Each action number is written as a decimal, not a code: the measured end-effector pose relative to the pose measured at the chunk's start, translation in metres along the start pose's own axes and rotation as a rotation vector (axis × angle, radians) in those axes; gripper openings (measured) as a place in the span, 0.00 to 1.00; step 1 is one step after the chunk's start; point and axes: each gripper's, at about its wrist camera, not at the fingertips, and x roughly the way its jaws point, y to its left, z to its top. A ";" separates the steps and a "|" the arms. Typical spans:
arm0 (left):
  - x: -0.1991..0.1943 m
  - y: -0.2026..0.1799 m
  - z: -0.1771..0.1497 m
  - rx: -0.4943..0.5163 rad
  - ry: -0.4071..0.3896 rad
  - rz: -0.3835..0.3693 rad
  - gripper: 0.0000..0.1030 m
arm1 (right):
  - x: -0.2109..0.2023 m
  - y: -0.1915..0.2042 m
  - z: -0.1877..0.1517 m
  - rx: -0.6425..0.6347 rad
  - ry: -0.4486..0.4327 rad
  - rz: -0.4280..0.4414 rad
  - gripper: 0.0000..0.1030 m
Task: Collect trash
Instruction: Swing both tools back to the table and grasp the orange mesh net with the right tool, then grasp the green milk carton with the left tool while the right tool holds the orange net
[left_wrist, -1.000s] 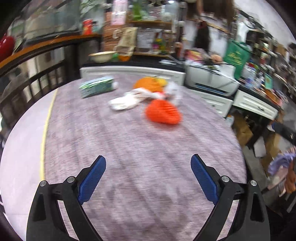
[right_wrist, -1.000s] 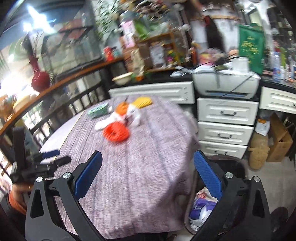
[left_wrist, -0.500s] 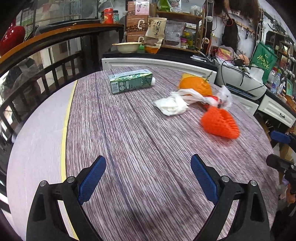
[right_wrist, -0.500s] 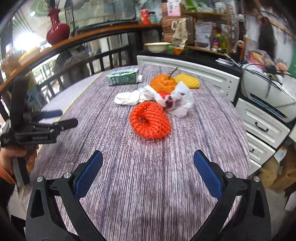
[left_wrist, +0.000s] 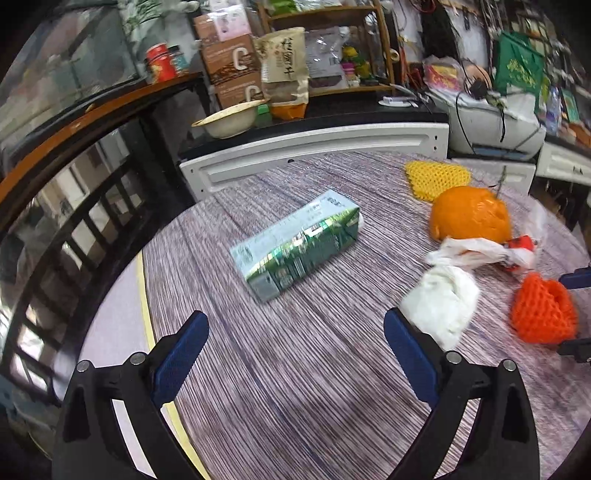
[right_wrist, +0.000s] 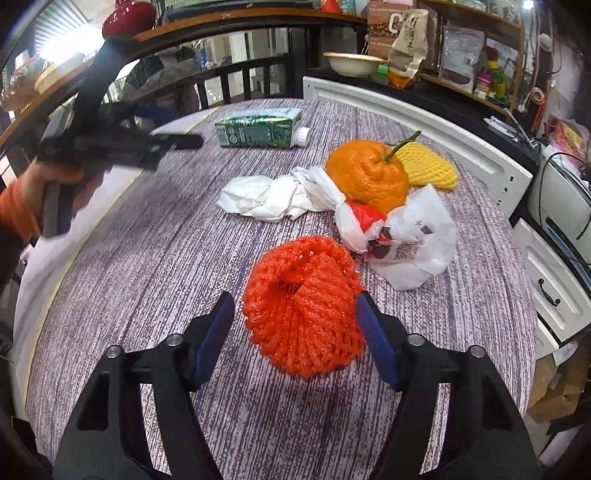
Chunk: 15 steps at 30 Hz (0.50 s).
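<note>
- the right gripper (right_wrist: 295, 325) has just been closing around the orange foam net (right_wrist: 304, 302); the pads are not yet seen pressing, so the soft net could slip out or be squashed aside.
- the left gripper (left_wrist: 293, 356) is held open and empty, short of the green carton (left_wrist: 301, 245) lying mid-tabletop (left_wrist: 295, 387).
- bare cloth is left toward the near edge; the white bag (right_wrist: 406, 236) just beyond the net could be snagged.

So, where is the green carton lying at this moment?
The green carton lies on its side at the table's far end in the right wrist view, beyond the white tissue, and left of the orange fruit.
</note>
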 end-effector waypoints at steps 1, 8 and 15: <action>0.006 0.000 0.005 0.033 0.005 0.010 0.92 | 0.004 0.001 0.001 -0.014 0.011 -0.008 0.59; 0.049 -0.009 0.038 0.228 0.052 0.019 0.92 | 0.013 0.003 0.001 -0.043 0.039 -0.033 0.27; 0.082 -0.024 0.051 0.435 0.150 0.009 0.92 | -0.004 0.000 -0.006 0.003 0.022 0.035 0.25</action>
